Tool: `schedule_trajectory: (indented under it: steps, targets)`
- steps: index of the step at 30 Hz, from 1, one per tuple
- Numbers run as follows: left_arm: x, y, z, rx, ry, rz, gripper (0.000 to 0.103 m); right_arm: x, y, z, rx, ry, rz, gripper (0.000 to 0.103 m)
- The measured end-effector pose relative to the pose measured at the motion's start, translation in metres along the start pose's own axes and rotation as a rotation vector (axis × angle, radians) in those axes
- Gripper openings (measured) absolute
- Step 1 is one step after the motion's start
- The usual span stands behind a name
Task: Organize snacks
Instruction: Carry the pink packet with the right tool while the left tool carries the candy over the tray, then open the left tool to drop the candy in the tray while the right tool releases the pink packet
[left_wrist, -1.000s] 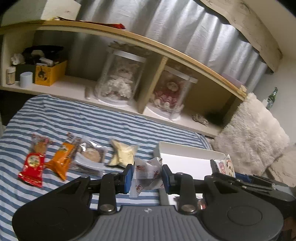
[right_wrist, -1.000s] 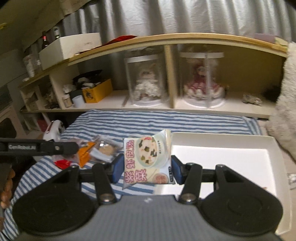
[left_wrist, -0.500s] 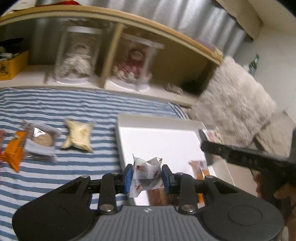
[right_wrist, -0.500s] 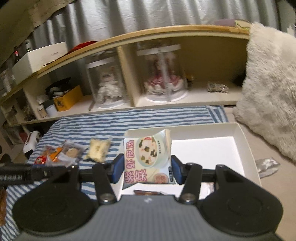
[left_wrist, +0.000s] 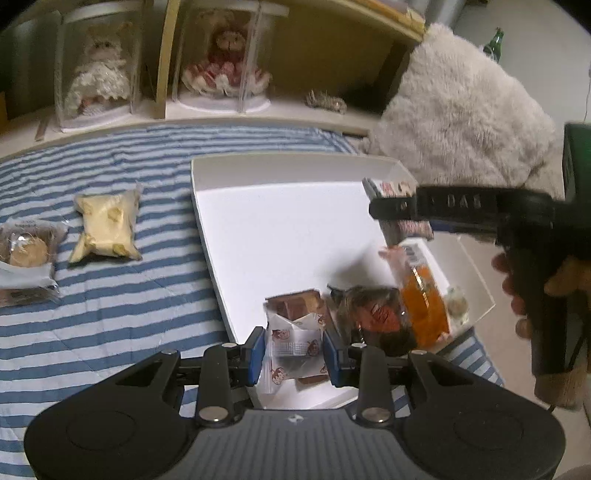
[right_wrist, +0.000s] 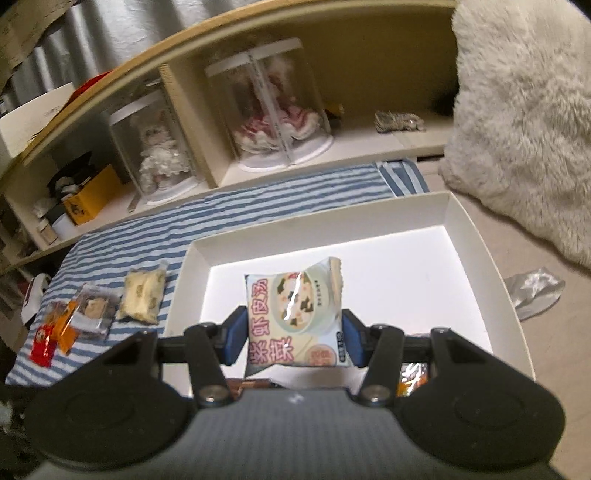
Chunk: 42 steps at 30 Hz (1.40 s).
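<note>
My left gripper (left_wrist: 294, 350) is shut on a small white snack wrapper with red print (left_wrist: 293, 341), held over the near corner of the white tray (left_wrist: 280, 162). Inside the tray lie a brown snack (left_wrist: 295, 301), a dark round packet (left_wrist: 373, 314) and an orange packet (left_wrist: 424, 295). My right gripper (right_wrist: 293, 336) is shut on a pale soup packet with pink characters (right_wrist: 295, 317), above the tray (right_wrist: 465, 218). In the left wrist view the right gripper (left_wrist: 402, 214) reaches in from the right, a hand behind it.
On the blue-striped cloth (left_wrist: 92, 317) left of the tray lie a yellow packet (left_wrist: 105, 229) and a clear biscuit pack (left_wrist: 26, 258); red and orange packets (right_wrist: 51, 332) lie farther left. A shelf with two cased dolls (right_wrist: 273, 110) stands behind. A fluffy cushion (left_wrist: 461, 110) sits right.
Both grippers moved right from over the striped cloth to above the tray and dipped lower, each keeping its packet. The tray's snacks came into view.
</note>
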<state>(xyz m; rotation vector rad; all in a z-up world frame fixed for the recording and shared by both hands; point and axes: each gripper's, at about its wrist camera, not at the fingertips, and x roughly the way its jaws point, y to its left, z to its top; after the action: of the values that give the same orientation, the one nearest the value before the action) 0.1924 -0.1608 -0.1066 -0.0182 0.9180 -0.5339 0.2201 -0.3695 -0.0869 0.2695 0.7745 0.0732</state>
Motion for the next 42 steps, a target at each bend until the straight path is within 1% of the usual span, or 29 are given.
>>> schedule_trajectory:
  steps: [6, 12, 17, 19, 20, 21, 22, 25, 30, 33, 42]
  targets:
    - [0.01, 0.005, 0.0, 0.016, 0.017, 0.025, 0.035, 0.022, -0.008, 0.003, 0.04, 0.029, -0.02, 0.059]
    - [0.014, 0.004, 0.002, 0.044, 0.02, 0.019, 0.036, 0.039, -0.013, 0.005, 0.062, 0.045, -0.033, 0.06]
    - [0.014, 0.003, 0.002, 0.049, 0.029, 0.022, 0.037, 0.046, -0.017, 0.004, 0.085, 0.036, -0.016, 0.061]
    - [0.012, 0.006, 0.003, 0.035, 0.035, 0.028, 0.038, 0.044, -0.019, 0.004, 0.104, 0.013, -0.015, 0.069]
    - [0.01, 0.007, 0.003, 0.028, 0.035, 0.031, 0.04, 0.044, -0.019, 0.004, 0.11, 0.008, -0.021, 0.07]
    - [0.009, 0.009, 0.004, 0.021, 0.035, 0.037, 0.044, 0.042, -0.02, 0.003, 0.108, 0.009, -0.024, 0.07]
    - [0.008, 0.01, 0.004, 0.017, 0.033, 0.041, 0.046, 0.041, -0.02, 0.003, 0.103, 0.012, -0.026, 0.071]
    - [0.005, 0.013, 0.005, 0.001, 0.039, 0.045, 0.046, 0.039, -0.018, 0.002, 0.087, 0.023, -0.038, 0.071]
    - [0.003, 0.014, 0.005, -0.022, 0.053, 0.046, 0.047, 0.032, -0.014, -0.001, 0.056, 0.046, -0.035, 0.072]
    - [0.0, 0.014, 0.004, -0.024, 0.056, 0.047, 0.053, 0.027, -0.012, -0.002, 0.039, 0.06, -0.038, 0.072]
    - [-0.006, 0.009, 0.002, -0.015, 0.059, 0.042, 0.054, 0.011, -0.011, -0.007, 0.011, 0.068, -0.046, 0.076]
